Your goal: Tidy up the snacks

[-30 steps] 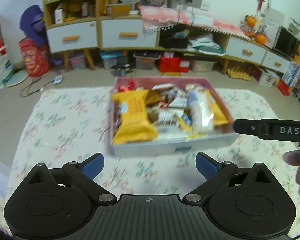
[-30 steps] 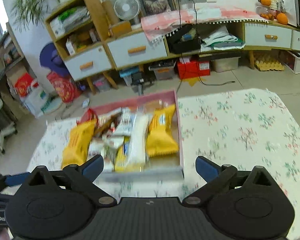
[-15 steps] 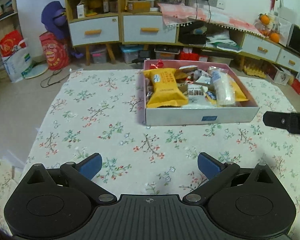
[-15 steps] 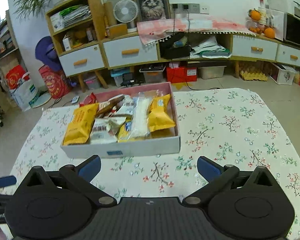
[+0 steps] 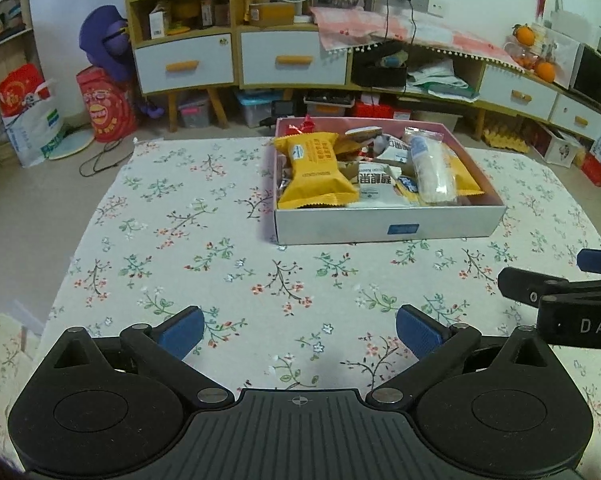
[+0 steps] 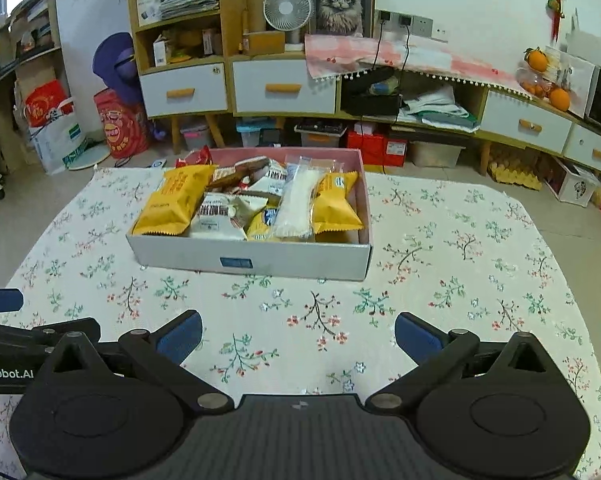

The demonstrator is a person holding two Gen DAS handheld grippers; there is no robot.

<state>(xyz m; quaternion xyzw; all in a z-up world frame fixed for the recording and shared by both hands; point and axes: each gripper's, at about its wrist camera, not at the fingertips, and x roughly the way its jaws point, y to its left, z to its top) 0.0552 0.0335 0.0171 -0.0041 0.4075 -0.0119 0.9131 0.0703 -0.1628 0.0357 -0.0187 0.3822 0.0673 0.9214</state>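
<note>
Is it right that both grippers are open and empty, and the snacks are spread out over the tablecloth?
Not quite. Both the left gripper and right gripper are open and empty, but the snacks are piled inside the box, not spread on the tablecloth. The right wrist view shows it.

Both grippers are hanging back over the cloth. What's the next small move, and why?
Probably nothing: the snacks all sit inside the box, none on the tablecloth, and both the left gripper and right gripper are open and empty, short of the box.
</note>
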